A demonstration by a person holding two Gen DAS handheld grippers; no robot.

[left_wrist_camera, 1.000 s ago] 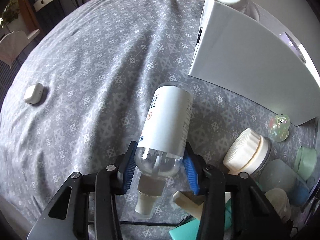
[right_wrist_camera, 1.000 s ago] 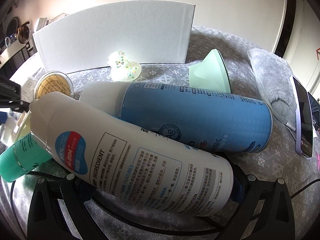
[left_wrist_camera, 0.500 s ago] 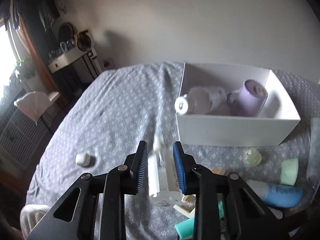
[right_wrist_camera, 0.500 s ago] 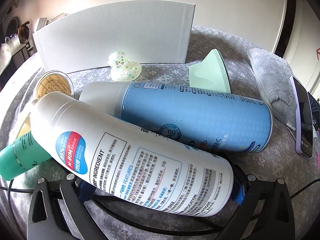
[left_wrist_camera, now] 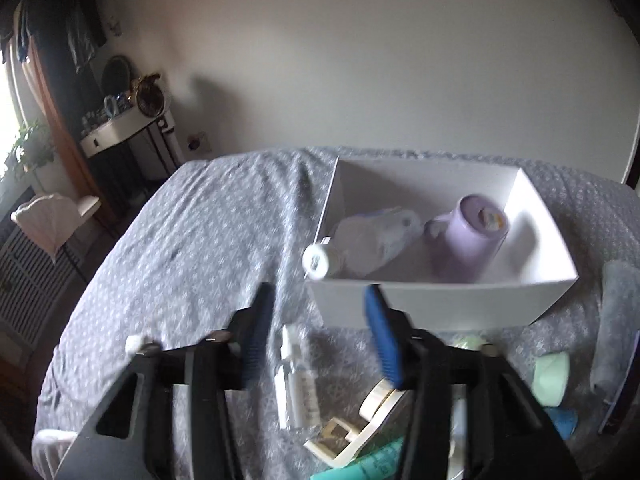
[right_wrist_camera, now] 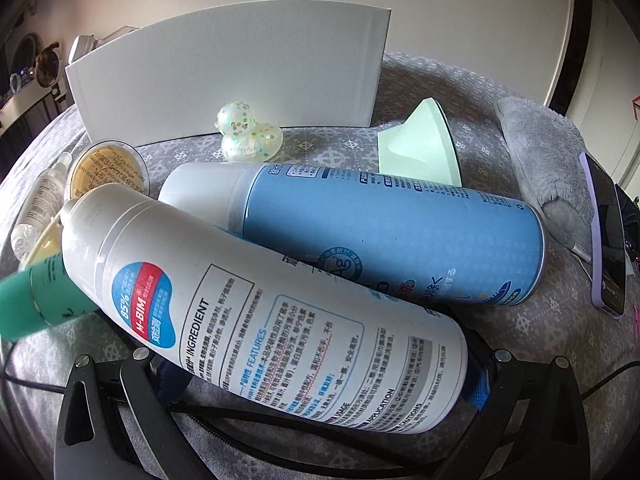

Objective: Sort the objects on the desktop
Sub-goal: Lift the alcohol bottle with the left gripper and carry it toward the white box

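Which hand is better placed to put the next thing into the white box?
Right. Its hand-held gripper already straddles the white spray can near the white box. The left hand-held gripper hangs open and empty above the small clear bottle.

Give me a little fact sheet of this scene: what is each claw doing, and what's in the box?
Left gripper: open, jaws just been opening, pads touch nothing; small clear bottle lies on the cloth below
Right gripper: astride the white spray can; grip unclear
White box: holds purple cup and pale bottle
Still outside: blue can, toy duck
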